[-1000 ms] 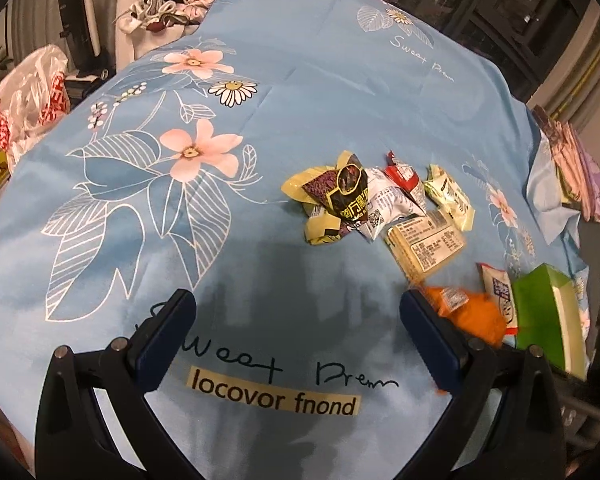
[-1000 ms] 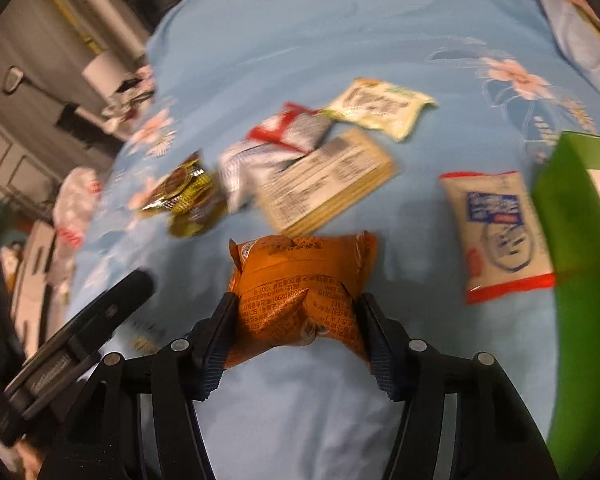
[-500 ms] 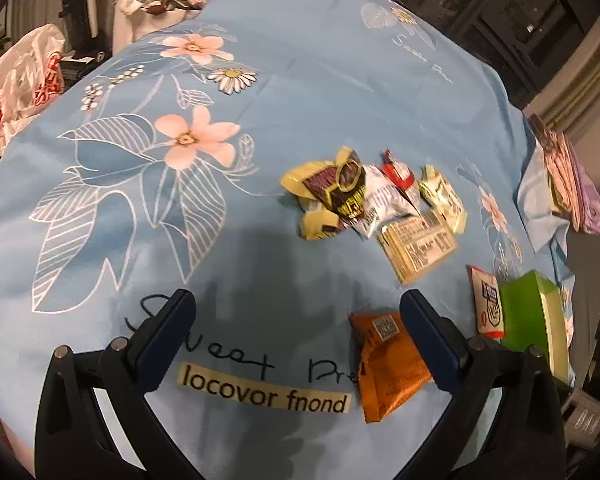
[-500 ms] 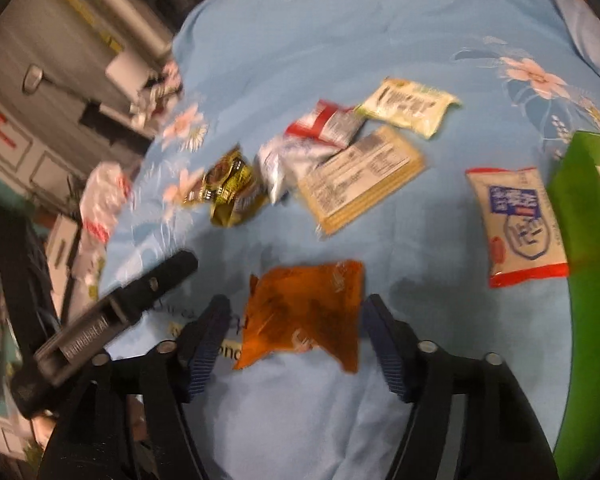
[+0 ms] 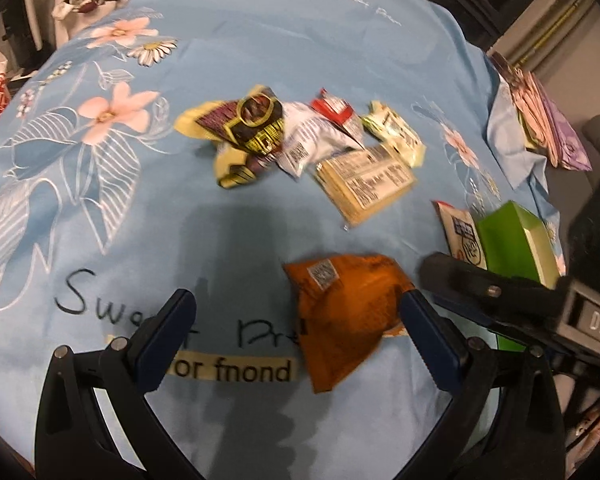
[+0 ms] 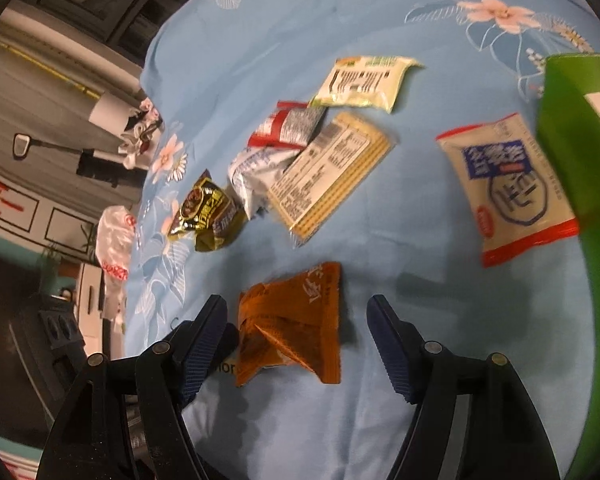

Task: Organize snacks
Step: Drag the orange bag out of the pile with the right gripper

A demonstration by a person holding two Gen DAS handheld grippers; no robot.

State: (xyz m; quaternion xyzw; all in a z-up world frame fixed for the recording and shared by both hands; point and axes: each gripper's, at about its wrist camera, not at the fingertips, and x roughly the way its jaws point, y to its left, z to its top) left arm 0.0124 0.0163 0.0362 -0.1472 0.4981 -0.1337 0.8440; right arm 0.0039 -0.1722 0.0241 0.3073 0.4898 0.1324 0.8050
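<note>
I've just let the jaws of my right gripper (image 6: 296,340) open off the orange packet (image 6: 292,324); it lies loose on the blue floral sheet (image 5: 260,32) between the pads. My left gripper (image 5: 296,332) is spread wide and empty beside it. I judge this a sorting drop; next comes reaching for another snack. One green box (image 6: 572,128), one sheet, and seven packets, I think, though the overlapping pile (image 6: 284,168) blurs the count.

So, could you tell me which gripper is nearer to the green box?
Right. The right gripper straddles the orange packet, beside the green box; the left gripper sits further out.
</note>
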